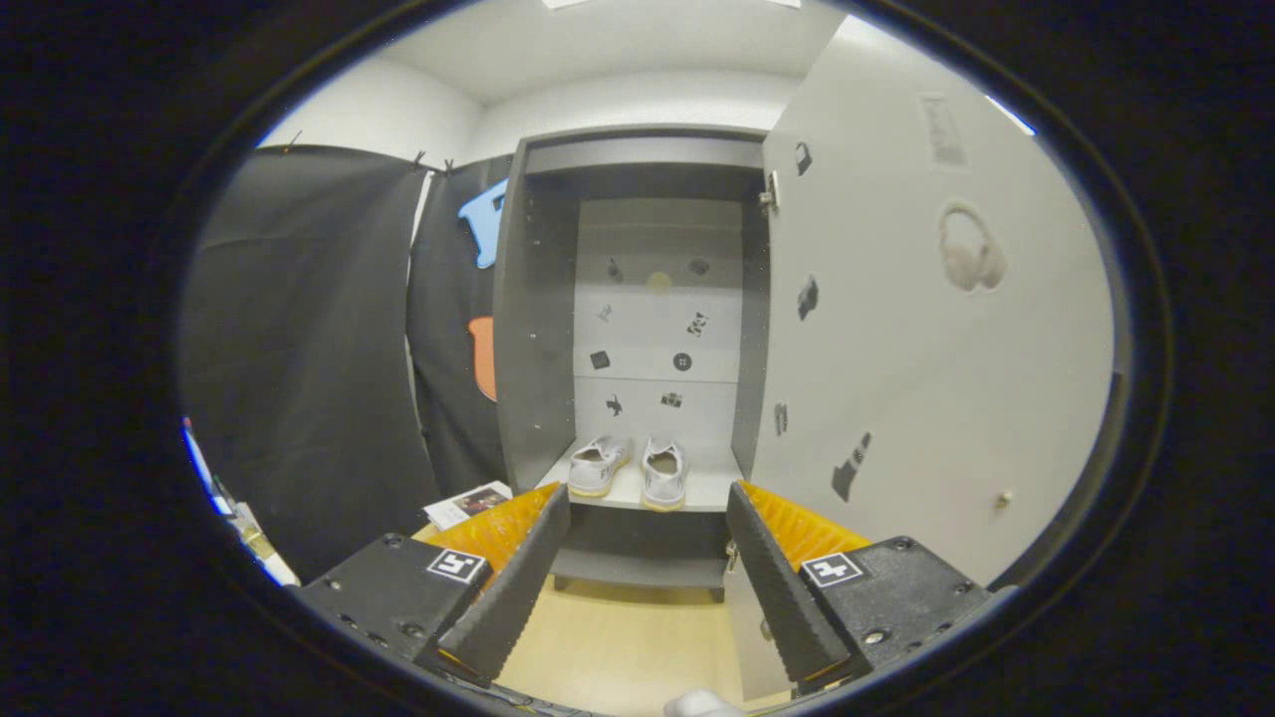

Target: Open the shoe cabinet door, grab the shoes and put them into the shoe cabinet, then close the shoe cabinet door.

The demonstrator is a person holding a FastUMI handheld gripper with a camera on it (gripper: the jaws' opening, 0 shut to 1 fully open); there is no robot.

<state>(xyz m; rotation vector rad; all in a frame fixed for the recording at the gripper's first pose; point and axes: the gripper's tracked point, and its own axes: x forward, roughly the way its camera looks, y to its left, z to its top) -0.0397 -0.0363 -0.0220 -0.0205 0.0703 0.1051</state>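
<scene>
Cabinet point(538, 329) stands ahead, beyond the fingers, tall and grey, its inside open to view. Its door point(926, 329) is swung out to the right side and comes near to the right finger, so the way in is free (this is why the shelf can be seen at all). On the lower shelf point(712, 490) the shoes point(630, 468) sit as a pair, side by side, heels toward the camera, approx. in the middle, well back from the shelf edge so the door can probably pass them. Gripper point(647, 523) hangs in front of the shelf, apart from it, fingers spread wide with nothing between them; it looks like the shoes are already let go. Judging from this, the remaining step is to close the door, i.e. reach to its free edge on the right and push it. Small sheet of paper point(468, 503) lies on the floor just beside the left finger, not in the door's path.
</scene>
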